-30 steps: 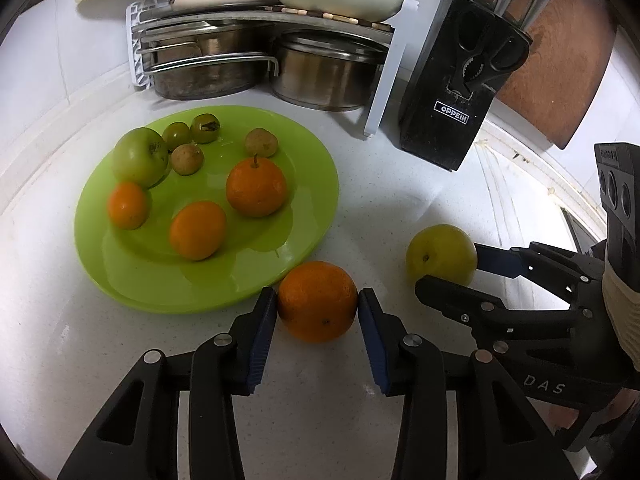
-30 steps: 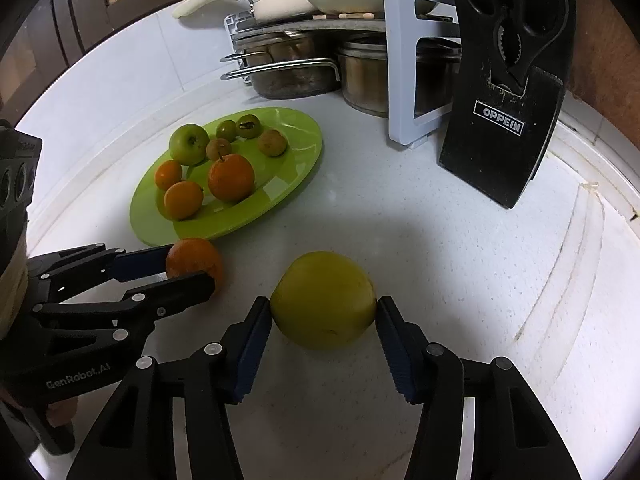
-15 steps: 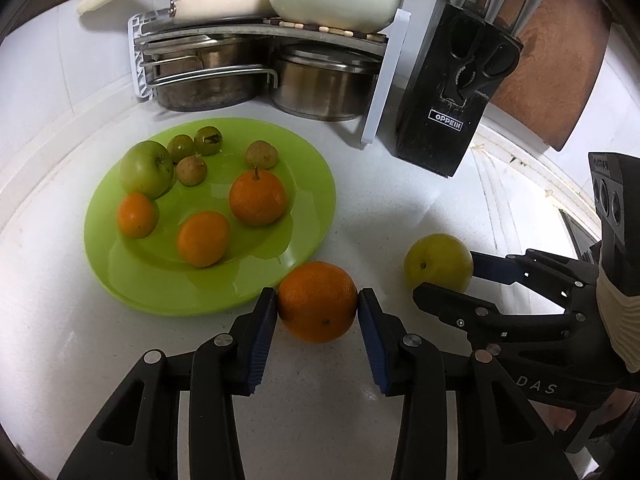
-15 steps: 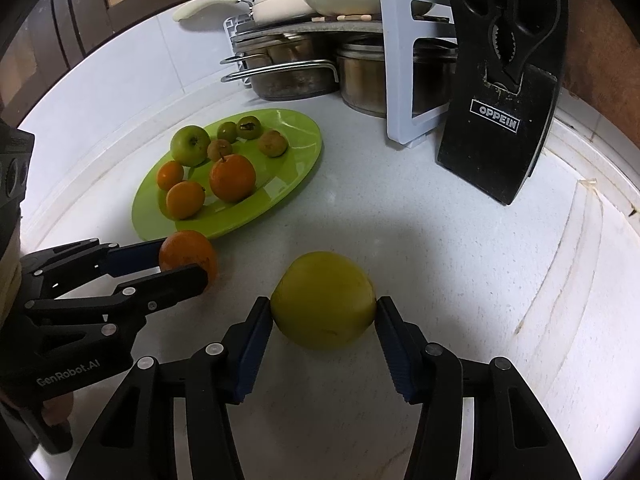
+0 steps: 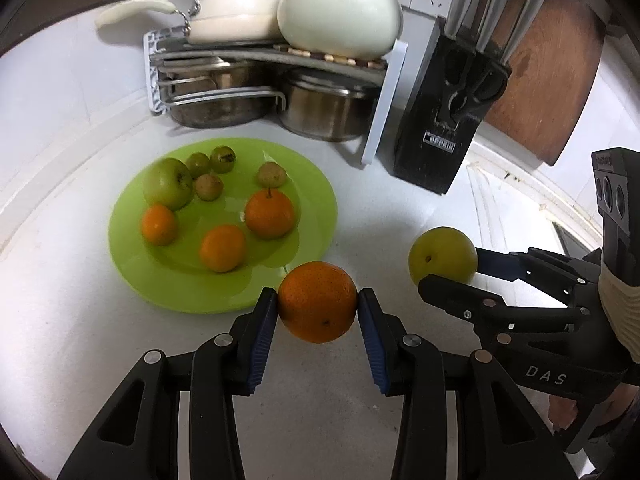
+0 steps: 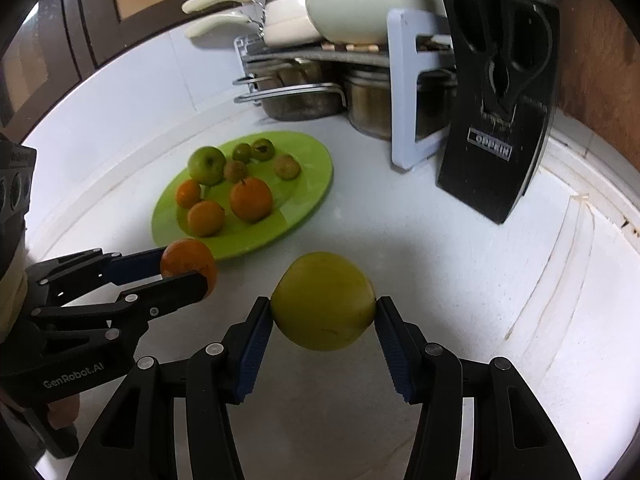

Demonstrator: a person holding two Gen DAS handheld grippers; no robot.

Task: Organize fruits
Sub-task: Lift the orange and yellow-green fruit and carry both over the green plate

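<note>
Both fruits are mid-carry: left hand-held gripper (image 5: pixel 317 312) clamps the orange (image 5: pixel 317 302), right hand-held gripper (image 6: pixel 323 314) pinches the yellow fruit (image 6: pixel 323 300), both just short of the plate (image 5: pixel 316 184). Next I'd guess each goes into a free spot there, dodging the oranges already on it; knife block (image 5: pixel 444 120) is well clear.

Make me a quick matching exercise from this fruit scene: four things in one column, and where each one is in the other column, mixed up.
1. large orange
2. yellow-green fruit
3. green apple
4. white teapot

A. on the green plate
B. in the right gripper
C. on top of the rack
D. in the left gripper

Pairs: 1-D, 2-B, 3-A, 4-C
</note>
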